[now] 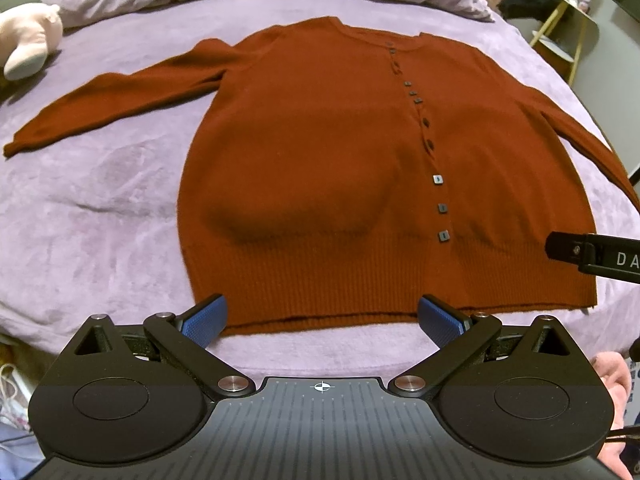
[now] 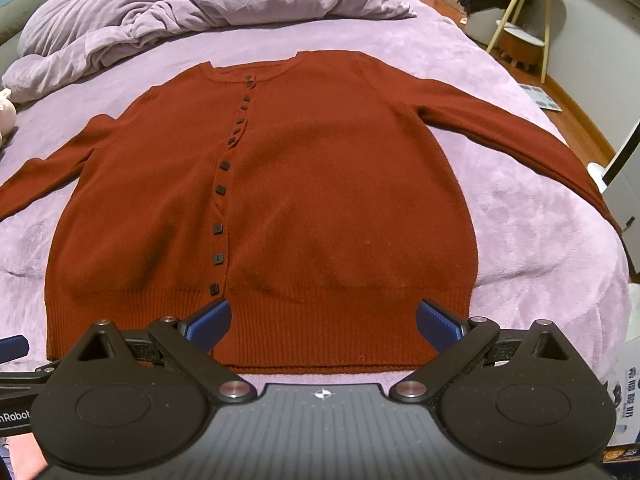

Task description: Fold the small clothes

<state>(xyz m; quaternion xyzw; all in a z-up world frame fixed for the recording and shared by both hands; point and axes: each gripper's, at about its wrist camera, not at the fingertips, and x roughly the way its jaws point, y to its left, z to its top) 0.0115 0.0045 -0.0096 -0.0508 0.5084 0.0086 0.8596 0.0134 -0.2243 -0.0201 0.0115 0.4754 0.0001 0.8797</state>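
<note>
A rust-red buttoned cardigan [image 1: 320, 152] lies flat, front up, on the purple bedspread [image 1: 100, 208], sleeves spread to both sides; it also shows in the right wrist view [image 2: 320, 184]. My left gripper [image 1: 322, 322] is open and empty, hovering just before the left half of the hem. My right gripper [image 2: 323, 322] is open and empty, over the right half of the ribbed hem. The right gripper's body [image 1: 592, 258] pokes in at the right edge of the left wrist view.
A bunched purple duvet [image 2: 180, 12] lies at the head of the bed. A pale plush toy [image 1: 30, 40] sits at the far left. A yellow-legged side table [image 2: 520, 20] with dark clothing stands beyond the bed's right side.
</note>
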